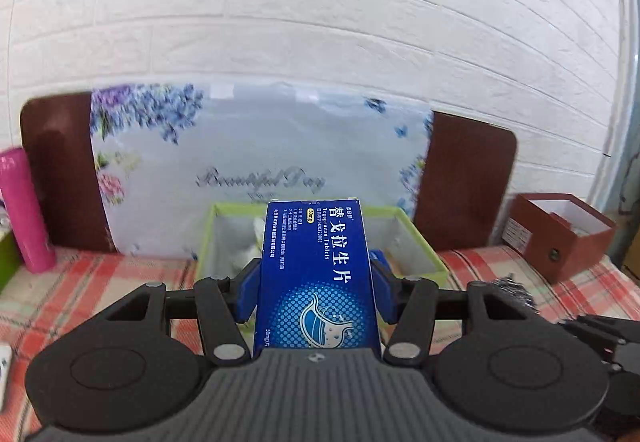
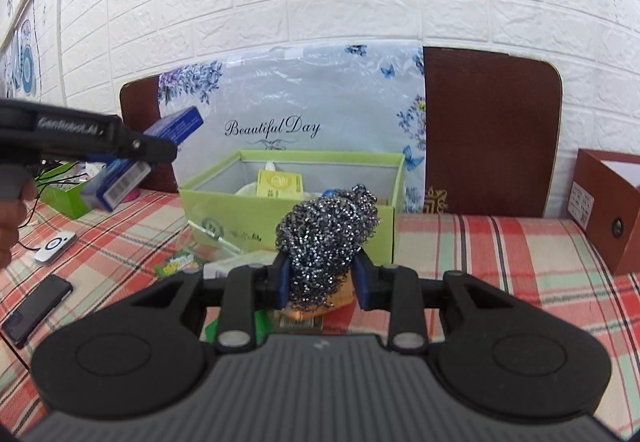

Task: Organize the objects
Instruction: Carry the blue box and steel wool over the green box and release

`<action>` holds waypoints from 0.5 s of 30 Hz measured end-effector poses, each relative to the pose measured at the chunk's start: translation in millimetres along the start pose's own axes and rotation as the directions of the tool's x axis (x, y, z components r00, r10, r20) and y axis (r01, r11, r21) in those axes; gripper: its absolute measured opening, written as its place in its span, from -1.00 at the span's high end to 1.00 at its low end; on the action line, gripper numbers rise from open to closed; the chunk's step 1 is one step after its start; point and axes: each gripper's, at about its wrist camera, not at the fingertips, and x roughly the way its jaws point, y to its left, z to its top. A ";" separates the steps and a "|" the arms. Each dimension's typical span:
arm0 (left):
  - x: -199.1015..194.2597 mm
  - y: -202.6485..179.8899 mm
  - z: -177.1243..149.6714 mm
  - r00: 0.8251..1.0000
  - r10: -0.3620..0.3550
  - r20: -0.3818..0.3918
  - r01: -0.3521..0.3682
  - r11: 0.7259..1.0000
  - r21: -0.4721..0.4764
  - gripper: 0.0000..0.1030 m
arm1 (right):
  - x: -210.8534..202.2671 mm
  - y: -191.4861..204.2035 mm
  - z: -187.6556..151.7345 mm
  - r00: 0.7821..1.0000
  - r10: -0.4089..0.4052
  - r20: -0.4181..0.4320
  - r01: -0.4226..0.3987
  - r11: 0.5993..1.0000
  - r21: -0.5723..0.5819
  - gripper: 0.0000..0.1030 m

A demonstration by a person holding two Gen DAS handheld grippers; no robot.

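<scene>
My left gripper (image 1: 316, 286) is shut on a blue medicine box (image 1: 316, 266) with white Chinese lettering, held up in the air in front of the green open box (image 1: 420, 238). The right wrist view shows the same blue medicine box (image 2: 176, 127) at the left, clamped in the left gripper (image 2: 136, 153) above the table. My right gripper (image 2: 323, 278) is shut on a steel wool scrubber (image 2: 326, 230), lifted just before the green open box (image 2: 288, 213), which holds a yellow packet (image 2: 280, 183) and white items.
A checked cloth (image 2: 500, 254) covers the table. A floral "Beautiful Day" board (image 2: 304, 101) and brown panel (image 2: 488, 129) lean on the brick wall. A red-brown box (image 2: 608, 201) stands right. A pink bottle (image 1: 24, 205), a phone (image 2: 38, 308) and a white device (image 2: 54, 242) lie left.
</scene>
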 end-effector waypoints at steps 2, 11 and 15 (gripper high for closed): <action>14.6 4.7 10.6 1.000 0.016 -0.006 -0.016 1.000 0.002 -0.14 | 9.2 -2.1 7.9 1.000 -0.008 0.011 0.008 1.000 -0.011 0.42; 83.4 28.9 37.2 0.996 0.090 -0.024 -0.090 0.996 -0.018 -0.14 | 75.7 -17.9 43.5 0.998 -0.054 0.043 0.057 0.997 -0.058 0.41; 108.4 36.3 42.4 0.993 0.116 -0.033 -0.117 0.993 -0.014 -0.14 | 108.9 -20.6 54.9 0.996 -0.067 0.054 0.071 0.995 -0.070 0.41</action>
